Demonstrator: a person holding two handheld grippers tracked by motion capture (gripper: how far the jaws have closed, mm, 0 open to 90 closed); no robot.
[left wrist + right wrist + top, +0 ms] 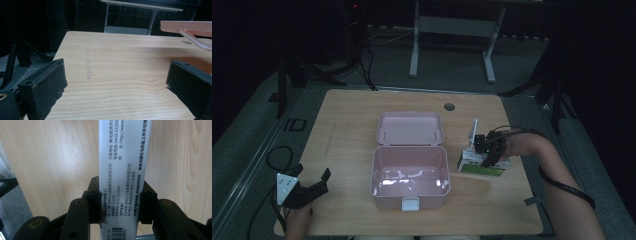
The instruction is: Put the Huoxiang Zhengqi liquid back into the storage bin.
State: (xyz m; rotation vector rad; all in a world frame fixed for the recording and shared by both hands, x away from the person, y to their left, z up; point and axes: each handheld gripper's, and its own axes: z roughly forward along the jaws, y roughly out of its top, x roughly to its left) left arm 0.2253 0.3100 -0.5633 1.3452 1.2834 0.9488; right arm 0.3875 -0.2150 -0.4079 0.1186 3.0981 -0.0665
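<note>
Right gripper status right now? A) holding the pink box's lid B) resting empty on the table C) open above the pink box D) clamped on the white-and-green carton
D: in the right gripper view the right gripper has both jaws pressed on the sides of the printed carton; the high view puts it right of the open pink box.

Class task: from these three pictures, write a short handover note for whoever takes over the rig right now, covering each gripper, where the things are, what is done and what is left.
Right gripper: jaws shut on the small white and green cardboard box with printed text, right of the container.
Left gripper: jaws open and holding nothing, at the near left of the light wooden table.
Pink plastic container: at the table's middle, its hinged lid laid open behind it, nothing visible inside.
Done: box gripped.
Left, most likely: carry the box over and set it in the container; perhaps close the lid.
</note>
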